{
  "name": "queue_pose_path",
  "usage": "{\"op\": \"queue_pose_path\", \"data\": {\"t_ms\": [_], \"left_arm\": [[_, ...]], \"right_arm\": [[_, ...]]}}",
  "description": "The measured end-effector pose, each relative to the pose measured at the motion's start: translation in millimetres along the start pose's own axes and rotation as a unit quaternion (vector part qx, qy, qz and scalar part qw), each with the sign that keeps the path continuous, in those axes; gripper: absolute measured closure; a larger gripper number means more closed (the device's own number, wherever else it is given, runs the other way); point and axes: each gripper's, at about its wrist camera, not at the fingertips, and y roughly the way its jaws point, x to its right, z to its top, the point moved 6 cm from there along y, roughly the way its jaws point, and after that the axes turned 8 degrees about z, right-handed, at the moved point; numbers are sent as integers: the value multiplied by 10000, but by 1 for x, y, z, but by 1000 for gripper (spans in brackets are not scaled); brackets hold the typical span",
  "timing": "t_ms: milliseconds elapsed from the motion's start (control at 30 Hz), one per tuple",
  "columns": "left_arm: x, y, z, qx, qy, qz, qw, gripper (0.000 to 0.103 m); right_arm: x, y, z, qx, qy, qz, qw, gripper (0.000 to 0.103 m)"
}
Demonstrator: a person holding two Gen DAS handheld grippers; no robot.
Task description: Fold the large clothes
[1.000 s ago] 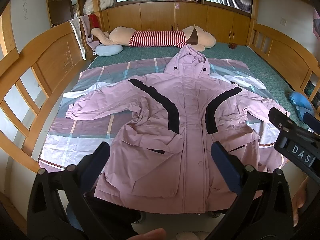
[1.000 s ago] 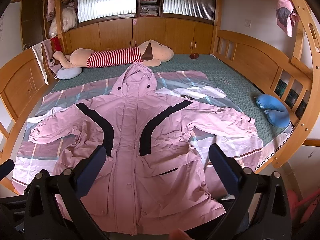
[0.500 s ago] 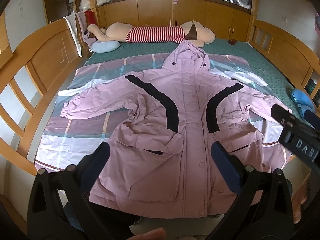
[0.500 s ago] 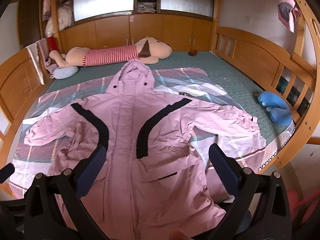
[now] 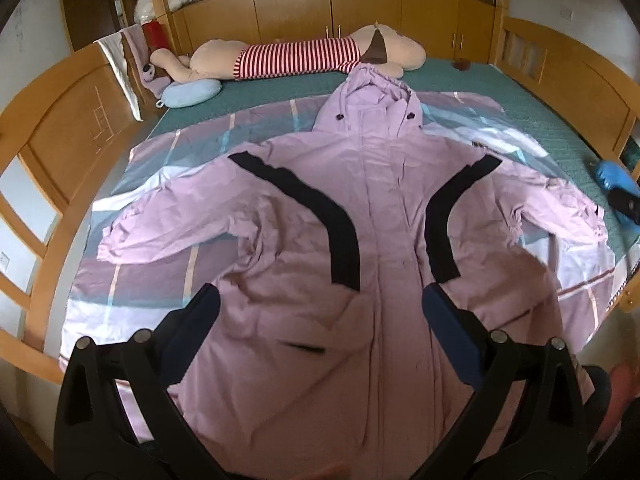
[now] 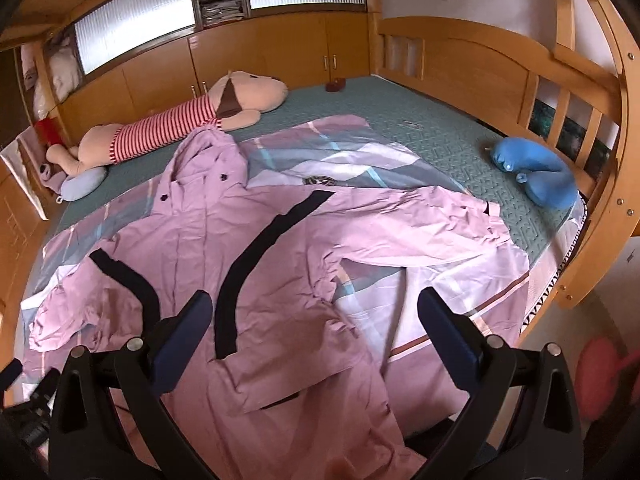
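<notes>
At your far left, the wooden bed rail (image 5: 52,128) curves round, with a light blue neck pillow (image 5: 191,93) tucked by the headboard corner and a long plush dog in a red-and-white striped shirt (image 5: 296,56) lying across the head of the bed. Your left gripper (image 5: 316,316) hangs over the lower half of the pink hooded jacket (image 5: 384,208), its jaws spread wide with nothing between them. The jacket lies front up and unfolded on a plaid sheet (image 5: 160,160) over the green mattress (image 5: 540,120), hood toward the plush dog, both sleeves stretched out sideways, black curved stripes running down either side of the closed front, and its hem hanging off the foot of the bed. Your right gripper (image 6: 312,316) sits above the jacket's right side, jaws likewise spread and gripping nothing; between them you see the chest stripe, the armpit and a bare patch of sheet. The right sleeve (image 6: 432,220) reaches toward a dark blue plush toy (image 6: 536,176) resting on the mattress near the right-hand rail (image 6: 592,184).
</notes>
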Motion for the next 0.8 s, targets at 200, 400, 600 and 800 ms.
{"op": "queue_pose_path", "data": {"t_ms": [200,400,600,800], "left_arm": [[0,16,17,212,-167,-147,9995,2],[10,54,47,710,97,2,9974,2],[7,131,44,217,-241,-189,9993,21],[3,189,18,-572,-442,-330,9968,10]], "right_arm": [[12,34,6,-193,242,371,9988,1],[108,97,26,-12,1731,427,9840,1],[231,172,7,58,3138,300,9490,9],[288,222,1,-380,3400,100,9396,10]]}}
